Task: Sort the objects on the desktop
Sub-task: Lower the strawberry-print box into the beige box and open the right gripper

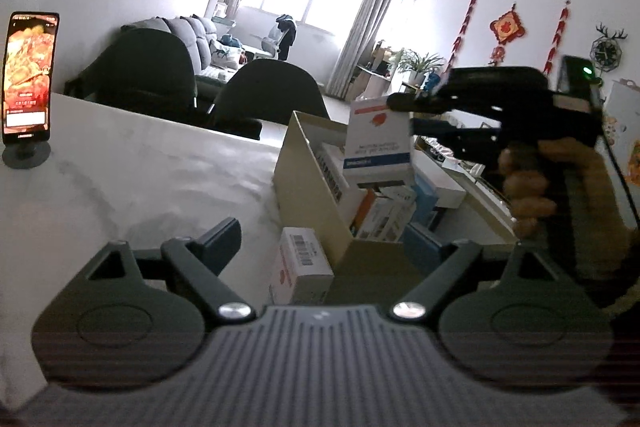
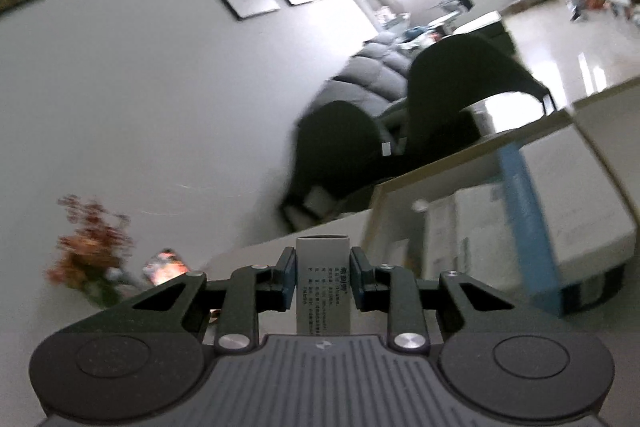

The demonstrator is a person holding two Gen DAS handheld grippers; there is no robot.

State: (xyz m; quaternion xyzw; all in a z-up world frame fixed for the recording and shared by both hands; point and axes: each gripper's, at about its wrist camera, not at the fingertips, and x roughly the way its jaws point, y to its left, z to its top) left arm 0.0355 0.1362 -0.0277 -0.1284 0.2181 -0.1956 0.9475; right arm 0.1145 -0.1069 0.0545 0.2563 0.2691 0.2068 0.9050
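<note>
The left hand-held gripper (image 1: 324, 247) stands wide open around a small white box (image 1: 300, 267) lying on the surface (image 1: 140, 179). The right hand-held gripper (image 2: 323, 277) clamps a narrow grey box (image 2: 323, 287), the cardboard box (image 2: 460, 163) ahead to its right.

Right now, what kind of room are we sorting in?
Most likely a home's open living and dining room: a padded grey sofa, dark curved dining chairs at the white marble-look table, red hanging wall decorations.

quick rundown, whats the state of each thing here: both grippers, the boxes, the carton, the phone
left gripper: open, nothing gripped
right gripper: shut on a small grey box, held above the carton
white box with red print: lying on the table beside the carton
cardboard carton: open-topped, crowded with boxes
phone: upright on its stand, screen lit
</note>
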